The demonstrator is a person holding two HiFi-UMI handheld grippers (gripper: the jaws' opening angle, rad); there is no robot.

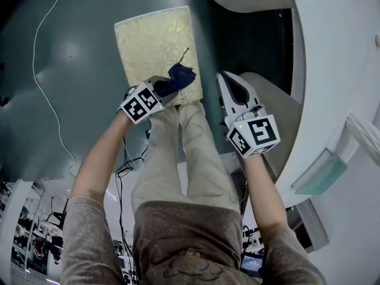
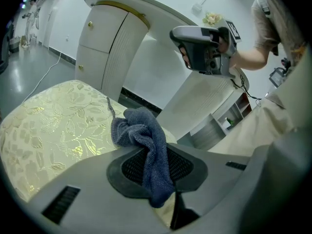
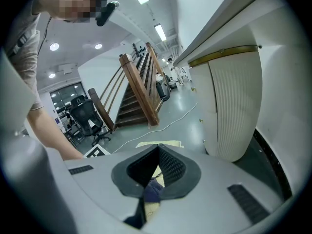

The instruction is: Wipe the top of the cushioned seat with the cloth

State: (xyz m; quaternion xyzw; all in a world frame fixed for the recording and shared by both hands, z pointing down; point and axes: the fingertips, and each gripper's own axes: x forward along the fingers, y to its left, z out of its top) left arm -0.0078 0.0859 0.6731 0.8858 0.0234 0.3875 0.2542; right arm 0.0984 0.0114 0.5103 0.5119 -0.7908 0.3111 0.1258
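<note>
Dark floor (image 1: 71,58) carries the gold floral cushioned seat (image 1: 148,40), w/ a curved white cabinet (image 1: 332,52) to its R. L tongs (image 1: 167,89) pinch the blue cloth (image 1: 180,76), bunched on seat's near R corner, prob so a stroke can sweep across the top. R tongs (image 1: 225,83) pressed together, empty, held aside, clear of the wiping path

Crumpled dark-blue cloth (image 1: 180,76) on the gold floral cushioned seat (image 1: 148,40), near-right corner
</note>
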